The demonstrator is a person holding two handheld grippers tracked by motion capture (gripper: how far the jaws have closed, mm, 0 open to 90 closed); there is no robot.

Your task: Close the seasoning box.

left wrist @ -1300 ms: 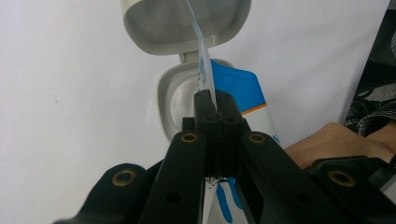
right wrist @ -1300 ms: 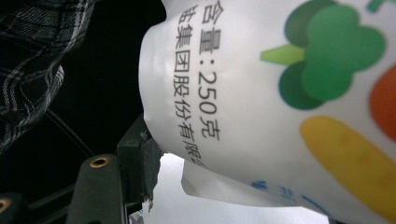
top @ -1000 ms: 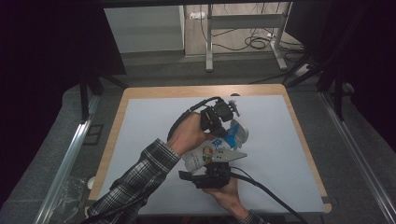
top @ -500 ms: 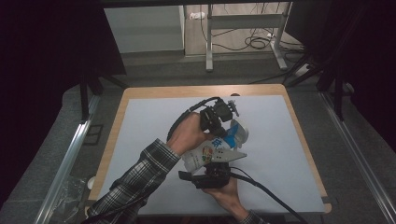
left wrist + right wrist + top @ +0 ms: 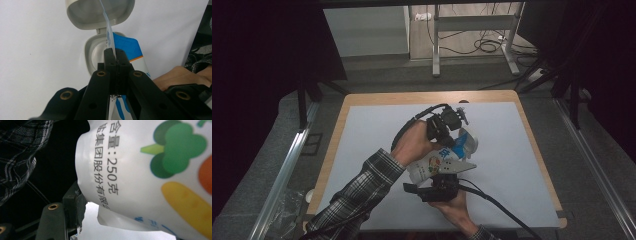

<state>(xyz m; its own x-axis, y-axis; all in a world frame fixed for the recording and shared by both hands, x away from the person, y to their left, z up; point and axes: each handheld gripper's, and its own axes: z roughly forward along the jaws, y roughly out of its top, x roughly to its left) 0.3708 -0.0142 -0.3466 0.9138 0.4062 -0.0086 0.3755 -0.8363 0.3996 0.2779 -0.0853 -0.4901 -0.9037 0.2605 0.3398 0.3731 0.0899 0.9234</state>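
One white pouch (image 5: 439,162) with vegetable pictures, held above the middle of the white worktop (image 5: 512,165), its grey flip cap (image 5: 100,12) hanging open. Left gripper (image 5: 116,58) jaws pinching the pouch's thin top edge; right gripper (image 5: 439,184) jaws clasping its lower body.

On the white pouch (image 5: 150,170), "含量:250克" is printed in dark characters, and a second line beside it reads "集团股份有限". A blue character is seen on the pouch in the high view, too small to be read.
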